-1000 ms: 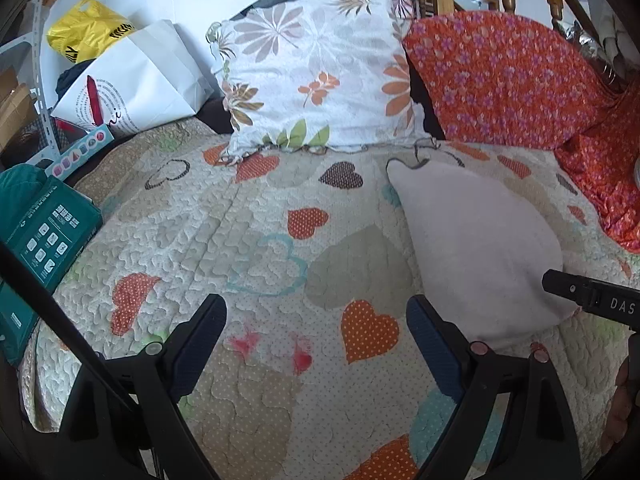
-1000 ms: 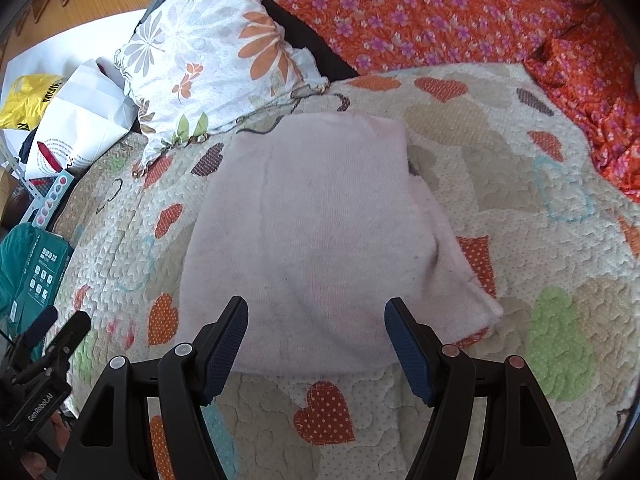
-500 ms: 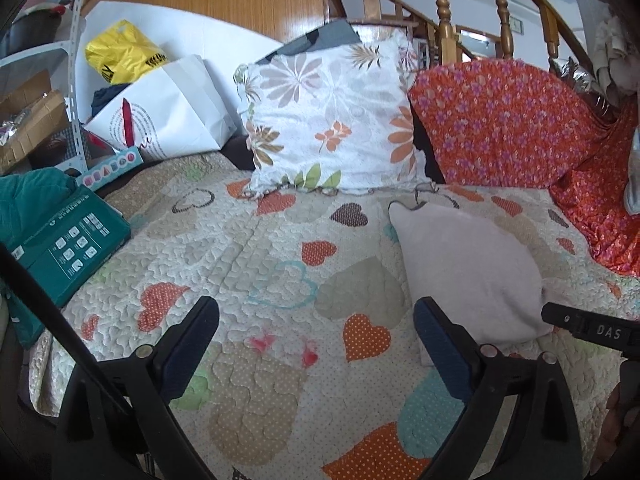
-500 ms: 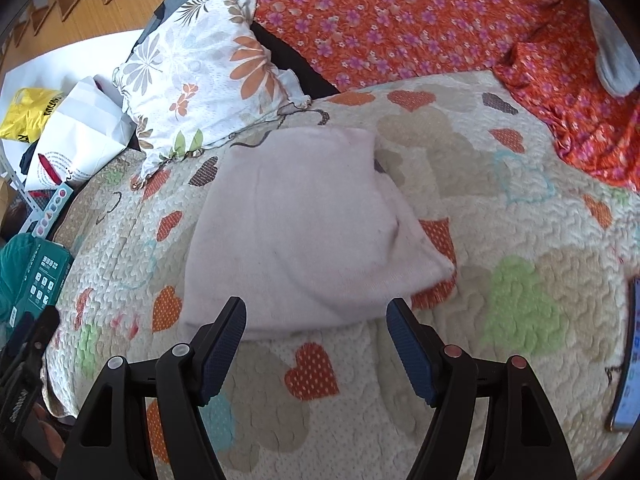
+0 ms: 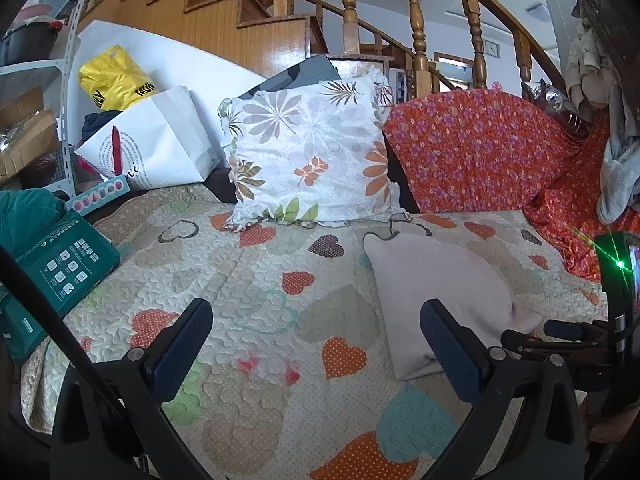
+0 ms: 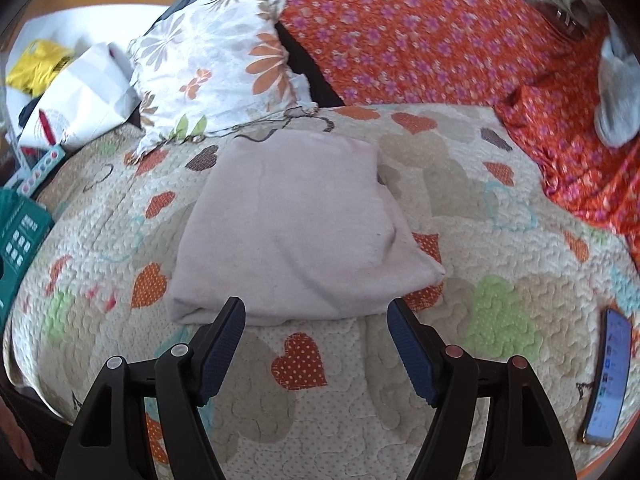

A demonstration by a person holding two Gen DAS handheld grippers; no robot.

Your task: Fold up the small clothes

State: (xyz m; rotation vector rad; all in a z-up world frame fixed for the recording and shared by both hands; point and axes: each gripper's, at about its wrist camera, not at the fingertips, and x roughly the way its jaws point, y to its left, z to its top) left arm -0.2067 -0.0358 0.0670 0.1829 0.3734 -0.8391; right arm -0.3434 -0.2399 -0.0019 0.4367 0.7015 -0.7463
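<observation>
A pale pink folded garment [image 6: 296,224] lies flat on the heart-patterned quilt [image 6: 500,280]; it also shows in the left wrist view [image 5: 436,292] at the right. My right gripper [image 6: 316,336] is open and empty, hovering just in front of the garment's near edge. My left gripper [image 5: 316,344] is open and empty above the quilt [image 5: 240,288], left of the garment. The right gripper's body shows at the right edge of the left wrist view [image 5: 568,340].
A floral cushion [image 5: 312,152] and an orange flowered cover [image 5: 480,152] stand at the back. A white bag [image 5: 152,144], a yellow bag [image 5: 112,80] and a green box [image 5: 60,268] are at the left. A phone [image 6: 610,372] lies at the quilt's right edge.
Both grippers have pulled back and risen away from the garment, so more of the quilt, stairs and phone show. The garment lies still. Both stay open.
</observation>
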